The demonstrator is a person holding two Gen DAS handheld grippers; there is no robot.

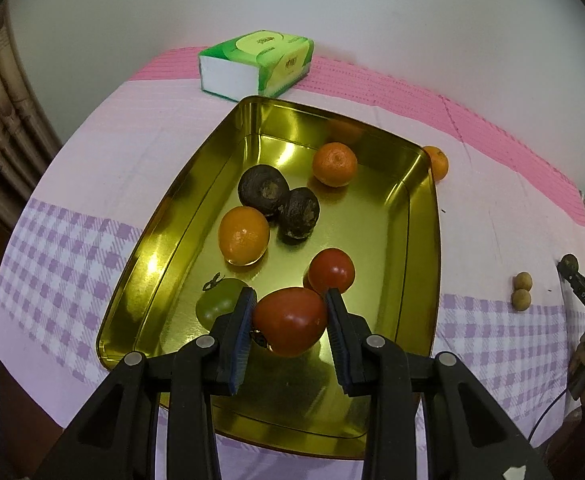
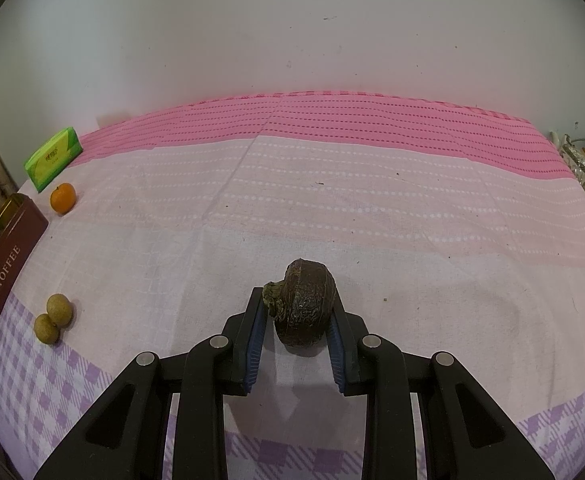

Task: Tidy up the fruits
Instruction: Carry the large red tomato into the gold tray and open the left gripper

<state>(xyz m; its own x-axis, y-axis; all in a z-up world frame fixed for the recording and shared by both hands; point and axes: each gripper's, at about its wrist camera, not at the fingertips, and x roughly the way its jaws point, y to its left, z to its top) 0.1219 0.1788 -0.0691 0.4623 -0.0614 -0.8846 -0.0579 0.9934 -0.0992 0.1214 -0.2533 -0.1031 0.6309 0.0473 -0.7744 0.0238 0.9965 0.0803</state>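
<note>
Currently, my left gripper is clamped on a red tomato held over the near end of the gold tray, beside a green tomato. My right gripper is closed on a dark wrinkled fruit above the pink cloth, well apart from the tray.

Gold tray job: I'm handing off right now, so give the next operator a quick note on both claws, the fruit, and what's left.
Left claw: shut on a red tomato above the gold tray.
Right claw: shut on a dark wrinkled fruit, low over the tablecloth.
Done: two oranges, two dark fruits, a red and a green tomato lie in the tray.
Left: both held fruits, the loose orange and two small brown fruits on the cloth.
</note>
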